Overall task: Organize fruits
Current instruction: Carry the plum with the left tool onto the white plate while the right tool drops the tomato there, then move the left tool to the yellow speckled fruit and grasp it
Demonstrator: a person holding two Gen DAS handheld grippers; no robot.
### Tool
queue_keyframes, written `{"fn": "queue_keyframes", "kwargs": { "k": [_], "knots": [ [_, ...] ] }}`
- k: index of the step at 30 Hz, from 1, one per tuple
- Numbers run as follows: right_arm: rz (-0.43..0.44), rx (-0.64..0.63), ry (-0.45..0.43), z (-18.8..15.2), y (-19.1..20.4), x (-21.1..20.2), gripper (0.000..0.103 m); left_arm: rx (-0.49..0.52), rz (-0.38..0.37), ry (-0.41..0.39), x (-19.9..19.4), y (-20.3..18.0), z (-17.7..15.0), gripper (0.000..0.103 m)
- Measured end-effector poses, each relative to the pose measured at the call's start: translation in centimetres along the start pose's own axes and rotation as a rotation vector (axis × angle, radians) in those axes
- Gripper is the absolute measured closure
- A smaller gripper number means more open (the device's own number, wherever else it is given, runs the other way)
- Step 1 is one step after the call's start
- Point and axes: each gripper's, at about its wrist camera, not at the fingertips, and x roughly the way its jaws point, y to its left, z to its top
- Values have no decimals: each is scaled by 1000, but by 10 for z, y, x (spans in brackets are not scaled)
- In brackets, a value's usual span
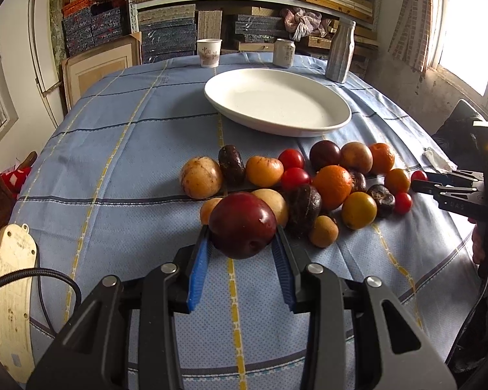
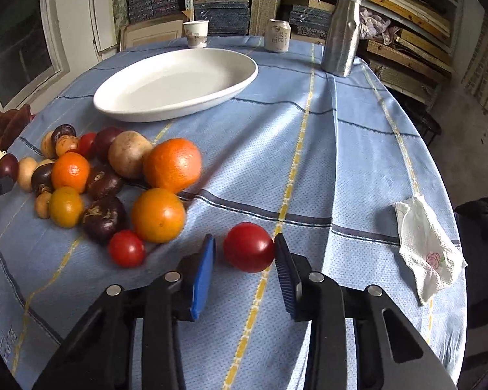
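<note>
A dark red plum (image 1: 242, 224) is clamped between the blue pads of my left gripper (image 1: 242, 239), just in front of the fruit pile. The pile holds oranges (image 1: 332, 187), tomatoes, dark passion fruits and brown fruits on the blue cloth. An empty white oval plate (image 1: 276, 126) lies behind it. In the right wrist view a red tomato (image 2: 249, 247) sits on the cloth between the fingers of my right gripper (image 2: 244, 240). The right-hand pad touches it and a small gap shows at the left pad. The pile (image 2: 172, 164) lies to its left, the plate (image 2: 179, 113) beyond.
At the table's far edge stand a paper cup (image 1: 209, 52), a can (image 1: 283, 52) and a dented metal bottle (image 2: 341, 32). A crumpled napkin (image 2: 426, 247) lies at the right. A wooden board with a cable (image 1: 11, 292) sits at the left edge. Shelves of boxes stand behind.
</note>
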Motion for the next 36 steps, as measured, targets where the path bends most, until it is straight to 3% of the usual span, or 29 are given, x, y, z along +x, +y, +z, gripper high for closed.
{"fn": "queue_keyframes", "kwargs": {
  "k": [8,13,16,21,27,28,30,32,36],
  "knots": [
    [108,117,-13,6,-23,-4,72,21,5,12,10,6,32,66],
    [175,104,-143,59,-15,-47,72,43,20,-18,15,8,86,66],
    [194,67,-191,100,2,-51,72,60,6,-20,30,-1,118,66],
    [231,57,-155,149,25,1,72,73,-29,17,68,-16,147,66],
    [189,41,-109,162,39,58,71,67,-29,96,119,-18,152,65],
    [172,29,-109,161,40,61,68,67,-27,104,124,-17,151,63],
    [132,-3,-116,158,44,64,49,64,-17,93,128,-14,151,39],
    [101,-22,-142,155,45,58,34,67,-3,73,125,-13,152,23],
    [113,-15,-167,150,38,46,32,66,-3,41,112,-10,149,21]
  ]
}}
